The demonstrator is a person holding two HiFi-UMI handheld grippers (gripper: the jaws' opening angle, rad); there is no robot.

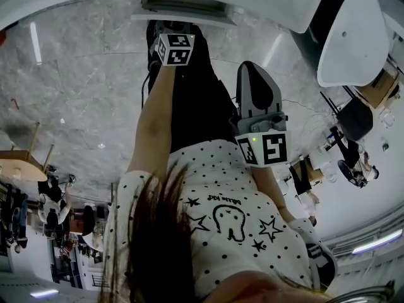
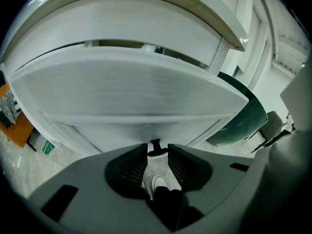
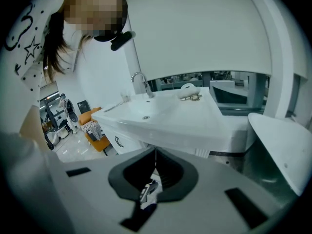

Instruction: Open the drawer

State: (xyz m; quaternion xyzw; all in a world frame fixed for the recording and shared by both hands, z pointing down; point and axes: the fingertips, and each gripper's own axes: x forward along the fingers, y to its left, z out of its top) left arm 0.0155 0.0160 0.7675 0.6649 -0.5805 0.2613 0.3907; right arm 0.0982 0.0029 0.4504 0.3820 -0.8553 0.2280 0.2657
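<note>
A white drawer front (image 2: 126, 96) fills the left gripper view, with a dark gap above its top edge. Its small black handle (image 2: 156, 144) sits between the fingertips of my left gripper (image 2: 157, 148), whose jaws are closed in on it with a narrow gap behind. In the head view the left gripper (image 1: 172, 30) reaches out at arm's length to the white drawer (image 1: 183, 6) at the top. My right gripper (image 1: 254, 74) hangs beside the person's body, away from the drawer. Its jaws (image 3: 156, 154) meet at the tips and hold nothing.
The right gripper view shows a white washbasin (image 3: 161, 116) with a tap (image 3: 140, 83), and a cabinet below it with a black handle (image 3: 118, 141). A white curved seat (image 3: 285, 150) stands at the right. The floor (image 1: 82, 93) is grey marble.
</note>
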